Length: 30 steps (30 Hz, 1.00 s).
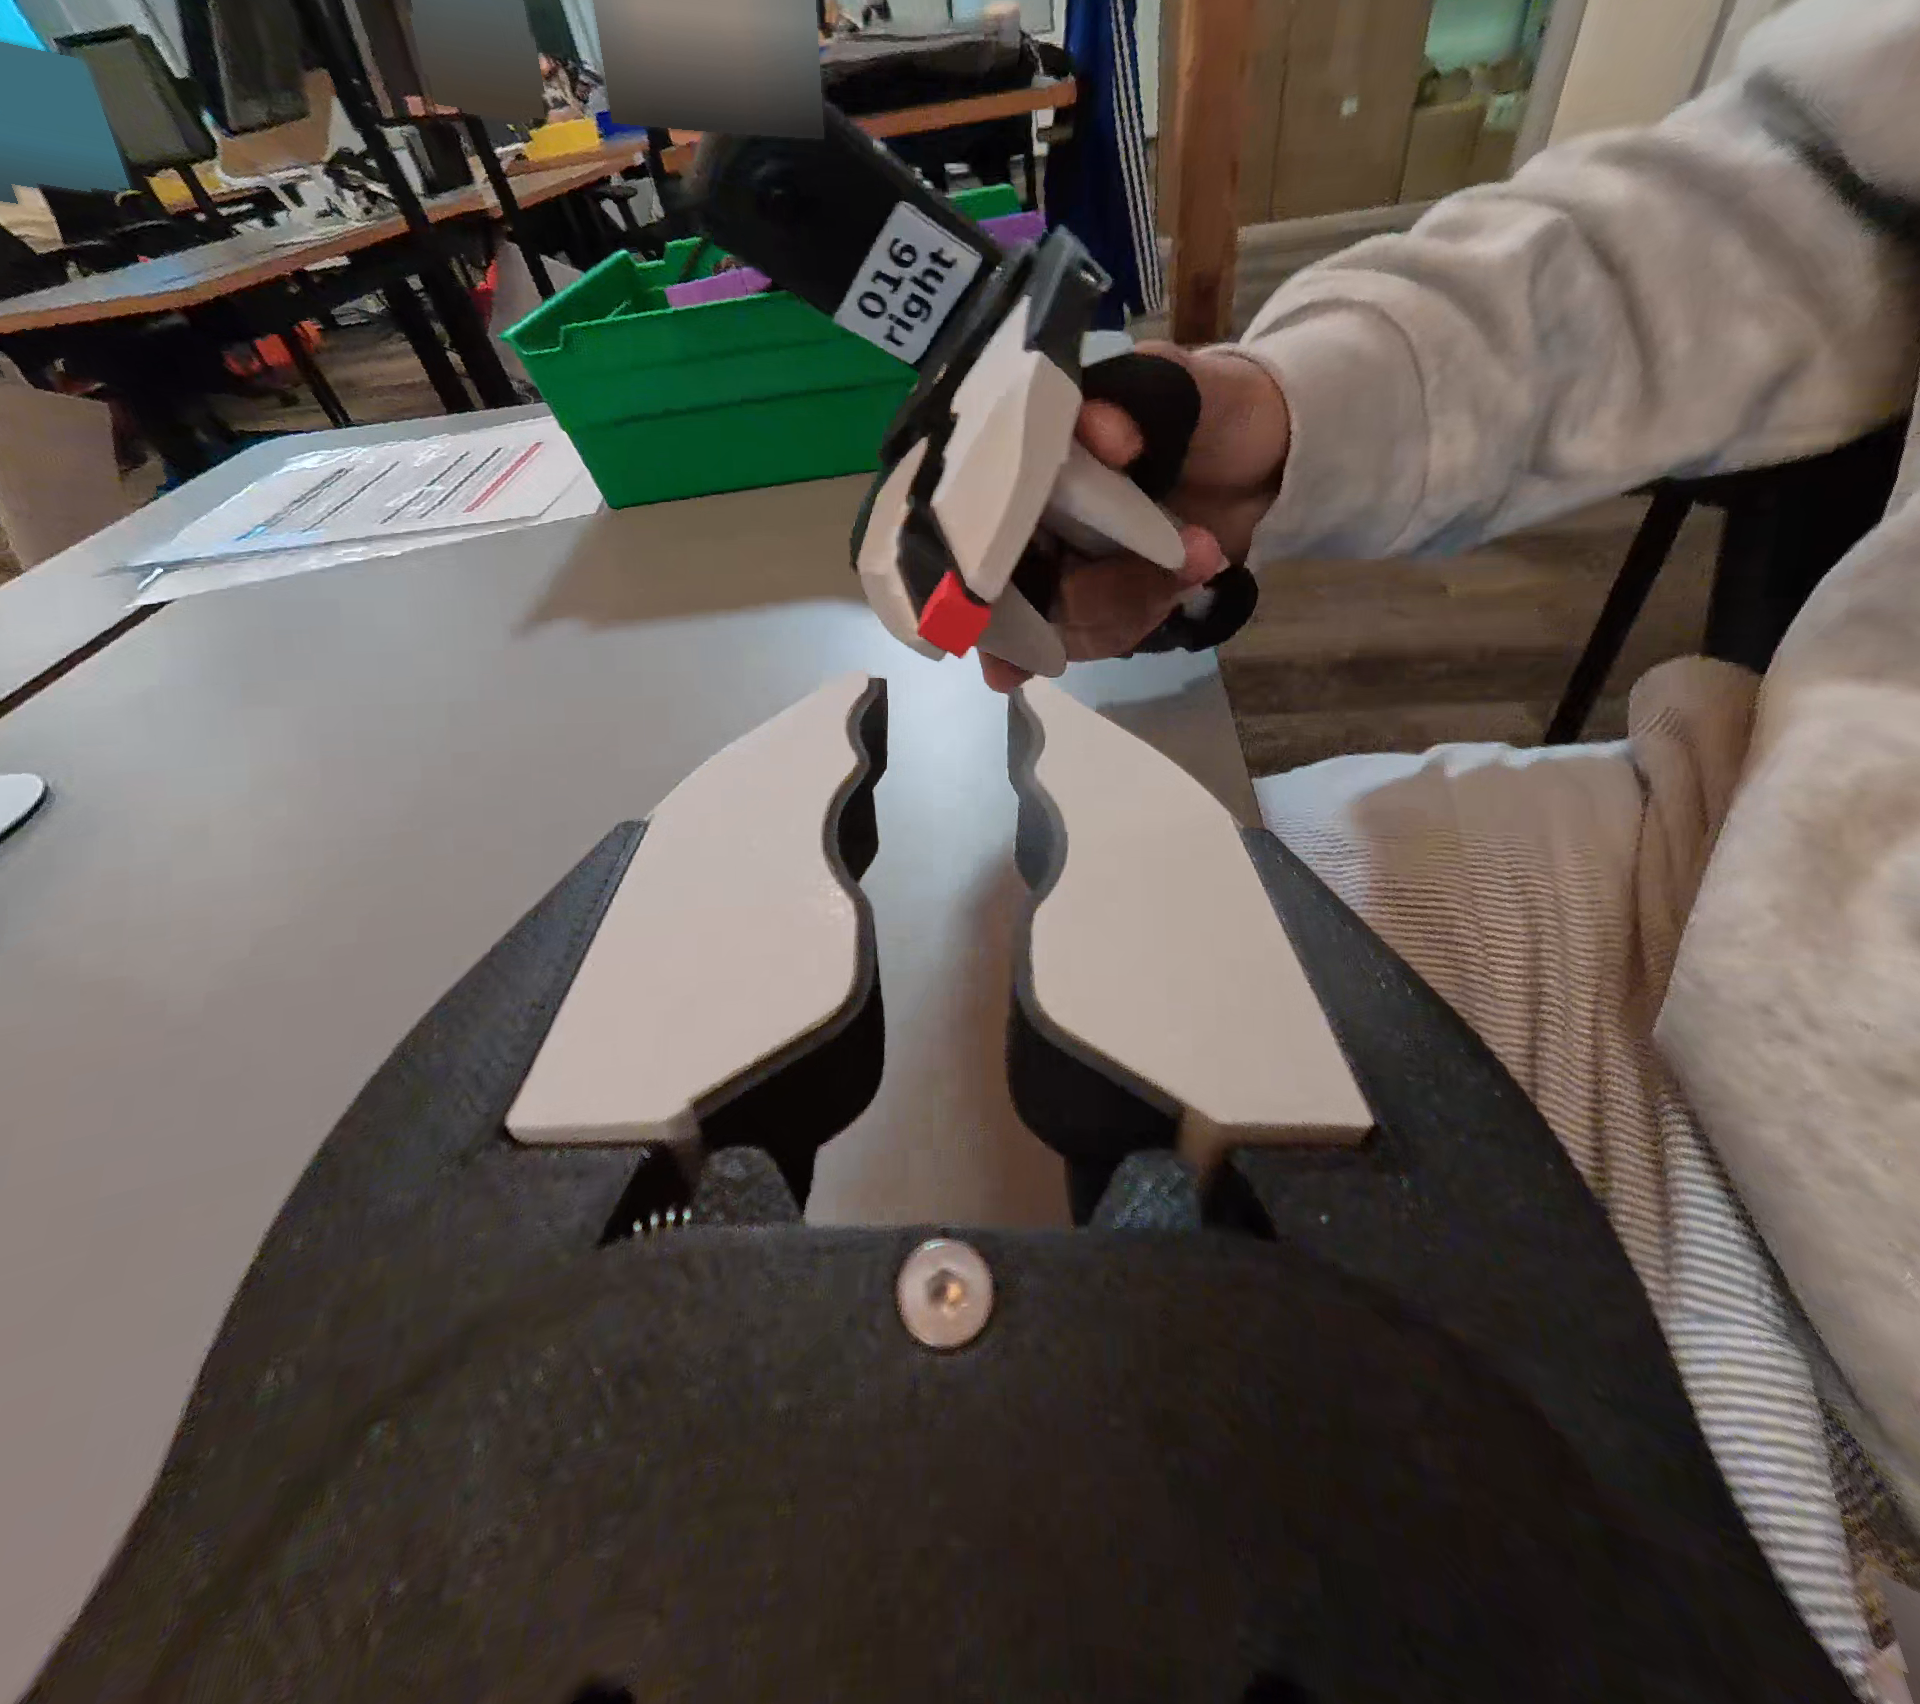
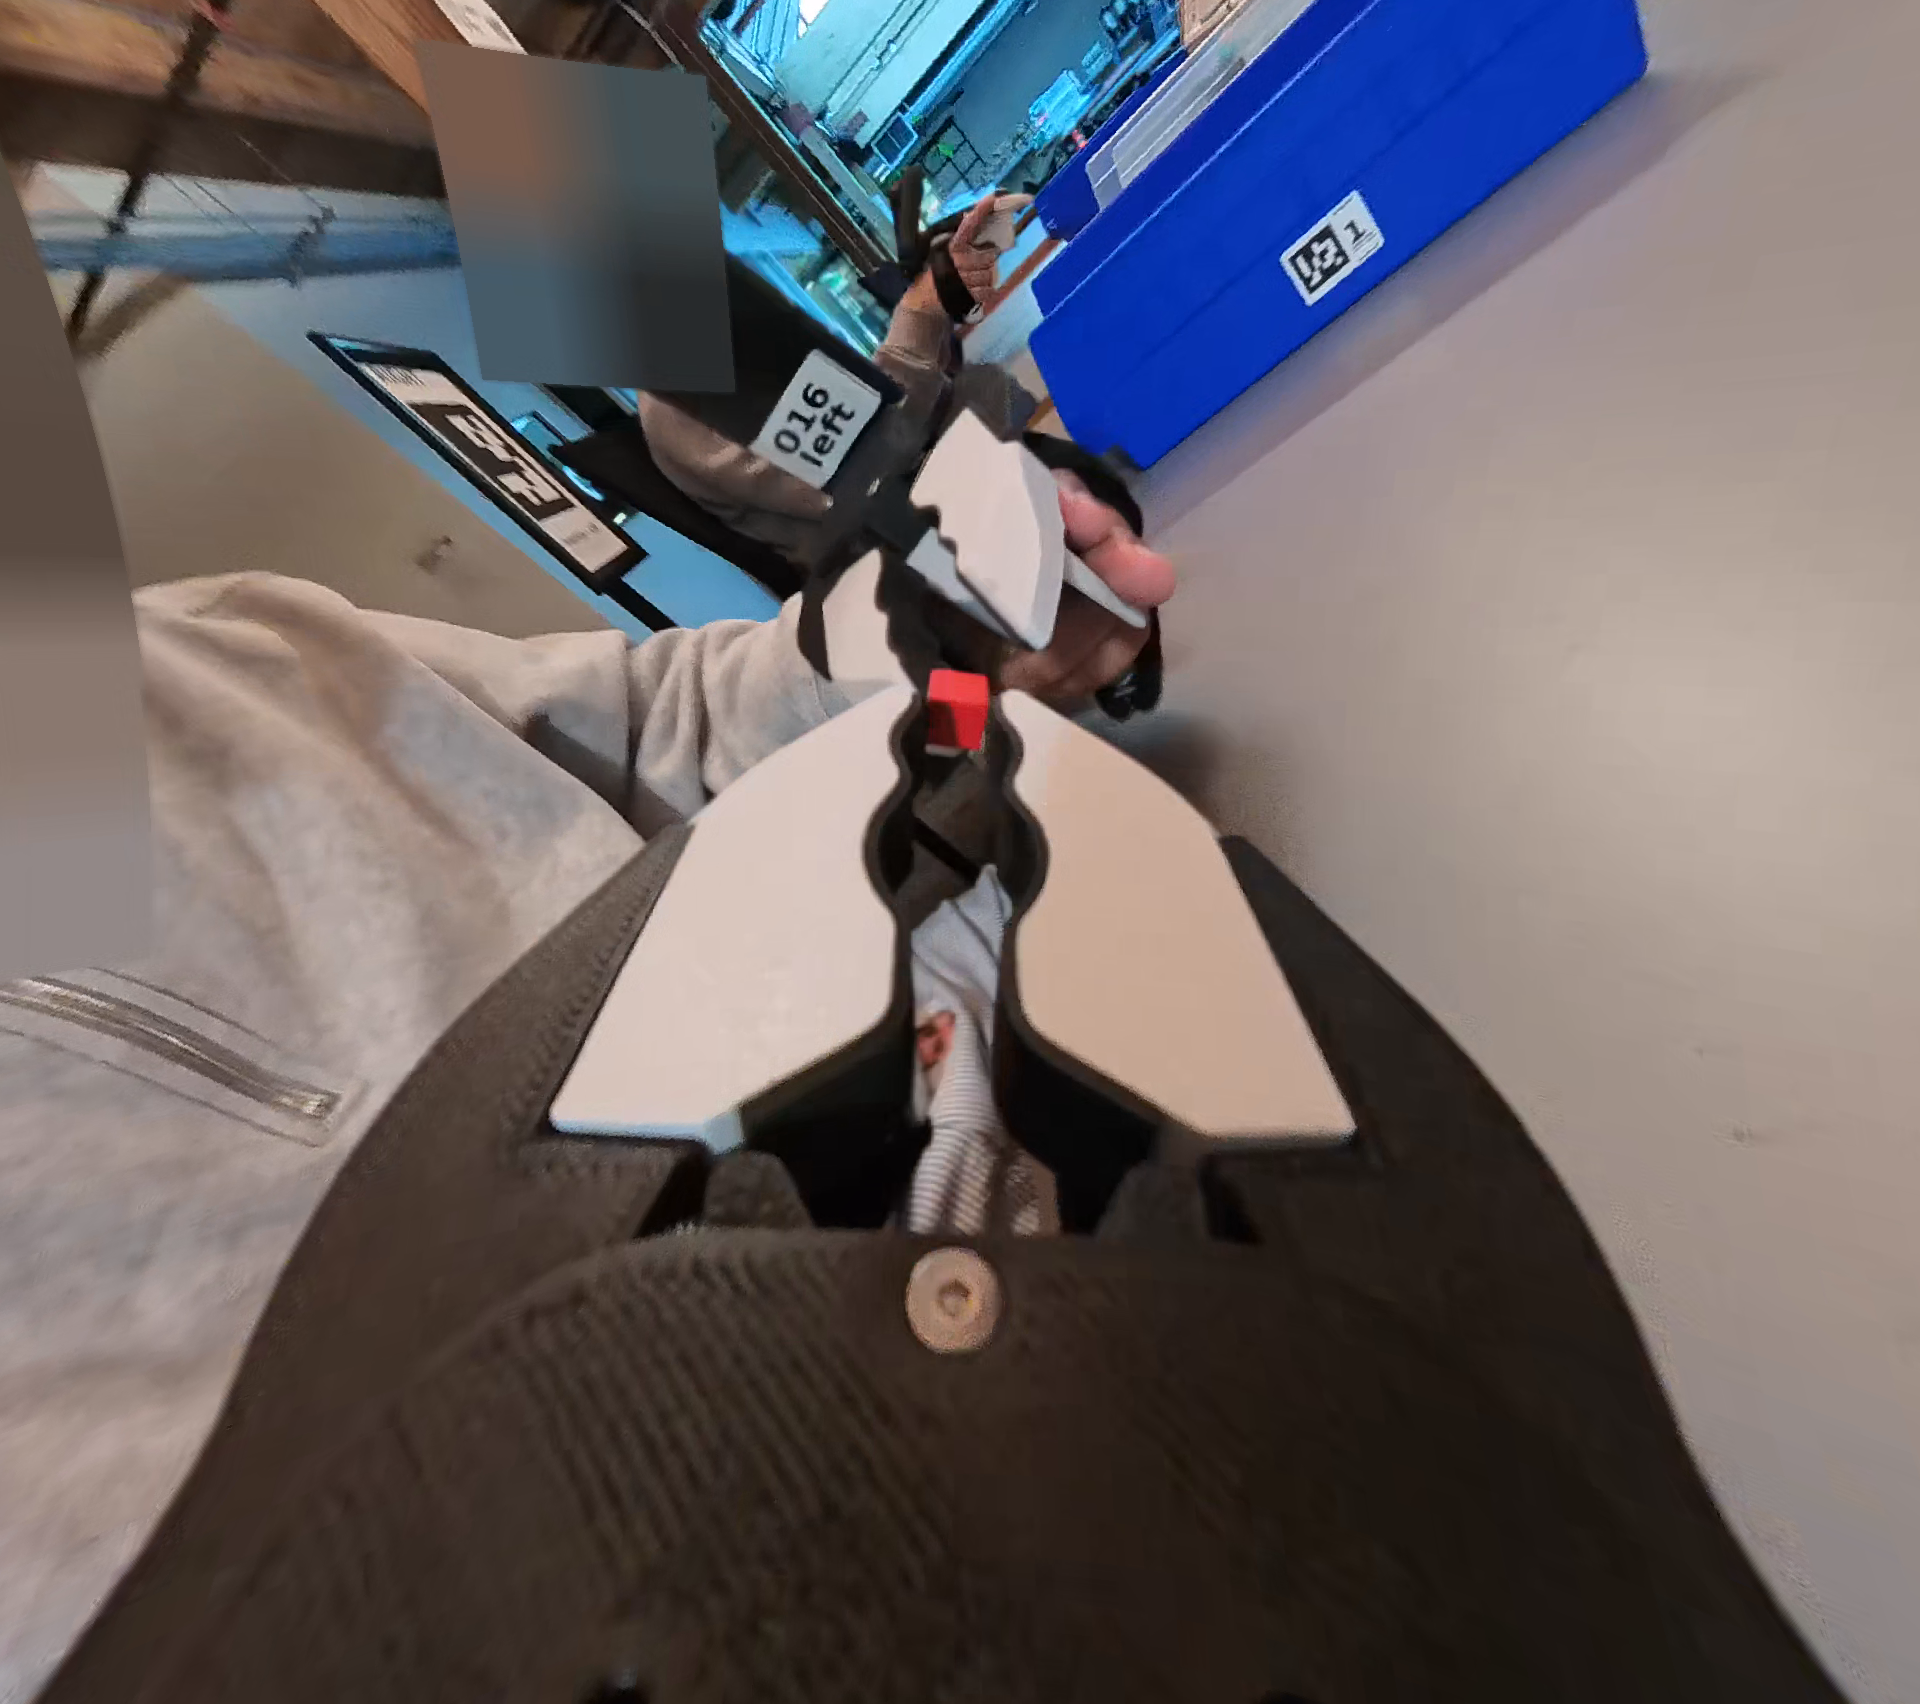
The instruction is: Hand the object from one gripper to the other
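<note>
A small red cube [image 2: 956,711] sits pinched between the tips of my right gripper [image 2: 954,719], which is shut on it. In the left wrist view the same right gripper [image 1: 961,615] hangs tilted down above the grey table, with the red cube [image 1: 954,611] at its tips. My left gripper [image 1: 945,698] is open and empty, its tips just below and in front of the cube, with a gap between them. In the right wrist view the left gripper [image 2: 977,615] shows just beyond the cube, held by a hand.
A green bin [image 1: 707,397] with purple items stands at the table's far edge. Papers [image 1: 384,491] lie at the far left. A blue bin [image 2: 1351,200] stands on the table in the right wrist view. A person's grey sleeve [image 1: 1558,324] reaches in from the right. Both grippers' tips are close together, under 4 cm apart.
</note>
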Each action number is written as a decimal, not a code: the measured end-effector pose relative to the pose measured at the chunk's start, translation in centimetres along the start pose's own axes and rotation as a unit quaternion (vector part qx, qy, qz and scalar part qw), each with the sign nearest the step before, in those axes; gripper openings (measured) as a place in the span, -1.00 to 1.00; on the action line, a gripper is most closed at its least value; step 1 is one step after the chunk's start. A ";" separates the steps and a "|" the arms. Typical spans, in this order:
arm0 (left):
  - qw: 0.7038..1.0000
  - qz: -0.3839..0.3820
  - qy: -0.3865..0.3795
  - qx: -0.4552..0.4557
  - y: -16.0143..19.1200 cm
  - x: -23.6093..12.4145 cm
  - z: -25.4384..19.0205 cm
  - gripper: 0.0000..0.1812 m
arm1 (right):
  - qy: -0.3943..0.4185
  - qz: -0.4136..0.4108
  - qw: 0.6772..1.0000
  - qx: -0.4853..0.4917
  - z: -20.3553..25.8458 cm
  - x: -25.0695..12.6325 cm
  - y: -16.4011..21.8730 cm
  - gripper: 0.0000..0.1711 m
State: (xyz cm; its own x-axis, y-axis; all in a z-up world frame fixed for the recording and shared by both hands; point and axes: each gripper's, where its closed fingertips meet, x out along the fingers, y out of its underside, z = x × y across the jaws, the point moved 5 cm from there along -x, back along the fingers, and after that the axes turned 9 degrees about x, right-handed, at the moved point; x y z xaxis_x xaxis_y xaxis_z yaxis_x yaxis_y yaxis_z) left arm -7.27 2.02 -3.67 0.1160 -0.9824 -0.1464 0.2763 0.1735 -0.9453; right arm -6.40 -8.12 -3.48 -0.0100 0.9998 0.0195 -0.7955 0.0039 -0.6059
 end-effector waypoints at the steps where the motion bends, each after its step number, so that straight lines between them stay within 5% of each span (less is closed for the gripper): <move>1: 1.000 0.003 0.002 0.007 0.1 0.2 -0.2 -0.76 | -0.004 0.003 1.000 0.017 -0.1 0.0 0.1 -0.88; 21: 0.998 0.011 -0.007 0.064 -0.3 0.9 -1.2 -0.88 | -0.053 0.022 0.990 0.129 -0.6 0.7 0.9 -0.84; 30: 0.994 0.059 -0.064 0.068 0.7 0.7 0.3 -0.89 | 0.084 -0.019 0.996 0.002 -2.0 -0.4 -0.3 -0.53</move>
State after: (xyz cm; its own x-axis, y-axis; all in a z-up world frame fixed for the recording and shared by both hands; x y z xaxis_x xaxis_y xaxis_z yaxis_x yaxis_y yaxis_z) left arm -6.75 1.52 -4.33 0.2728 -0.9395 -0.2070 0.3799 0.3029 -0.8740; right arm -4.92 -8.52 -4.89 0.1211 0.9885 -0.0910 -0.7964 0.0420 -0.6034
